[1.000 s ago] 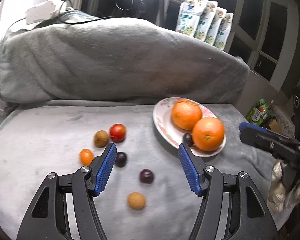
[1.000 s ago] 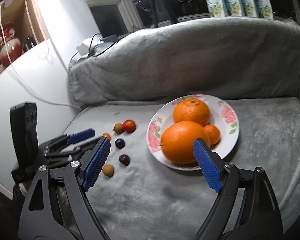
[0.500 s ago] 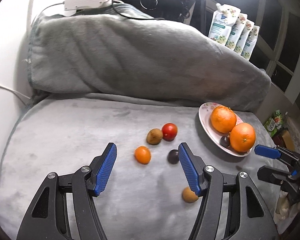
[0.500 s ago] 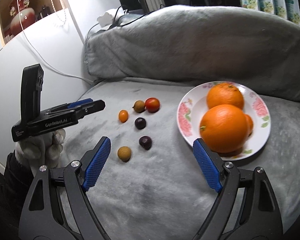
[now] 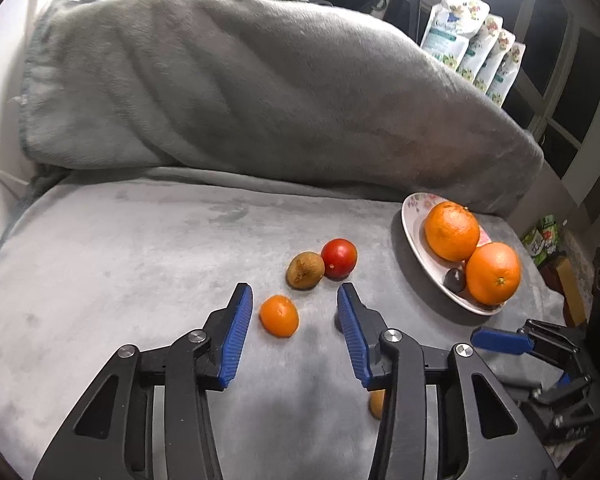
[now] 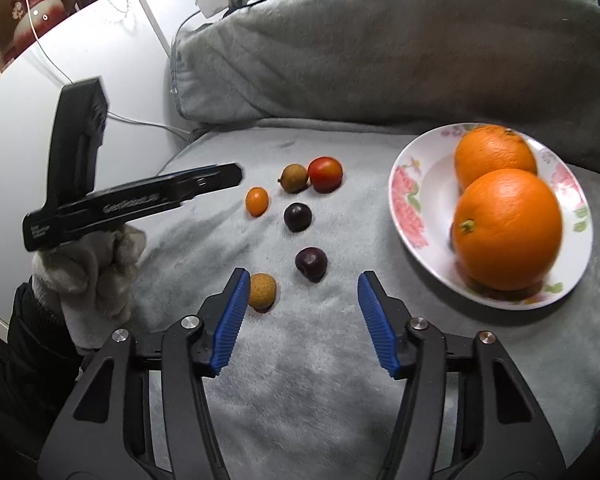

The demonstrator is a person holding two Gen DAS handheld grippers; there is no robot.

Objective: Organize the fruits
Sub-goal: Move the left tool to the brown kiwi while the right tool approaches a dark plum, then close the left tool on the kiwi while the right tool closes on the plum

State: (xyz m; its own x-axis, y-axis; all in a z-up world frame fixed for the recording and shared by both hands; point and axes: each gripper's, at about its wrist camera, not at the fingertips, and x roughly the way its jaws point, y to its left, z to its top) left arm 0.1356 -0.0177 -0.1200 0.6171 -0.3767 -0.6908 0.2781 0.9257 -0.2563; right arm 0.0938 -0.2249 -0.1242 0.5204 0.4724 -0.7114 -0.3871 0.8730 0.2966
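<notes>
A small orange fruit [image 5: 279, 316] lies on the grey blanket between the closing jaws of my left gripper [image 5: 292, 296]; the pads stand clear of it. Behind it sit a brown fruit [image 5: 305, 270] and a red tomato [image 5: 339, 258]. My right gripper [image 6: 304, 280] is closing too, with a dark plum [image 6: 311, 264] just ahead of its tips and a tan fruit [image 6: 262, 290] beside its left finger. A second plum [image 6: 297, 217] lies farther off. The flowered plate [image 6: 404, 200] holds two big oranges [image 6: 508, 228] and a dark fruit [image 5: 455, 280].
A blanket-covered backrest [image 5: 260, 100] rises behind the seat. Pouches [image 5: 472, 52] stand on the sill behind it. A white wall [image 6: 60, 80] with a cable closes off the left. A gloved hand [image 6: 88, 272] holds the left gripper. The seat drops off to the right past the plate.
Both grippers came down toward the loose fruits and their jaws narrowed. The small orange fruit now lies between the left jaws, and the nearer plum sits just ahead of the right tips.
</notes>
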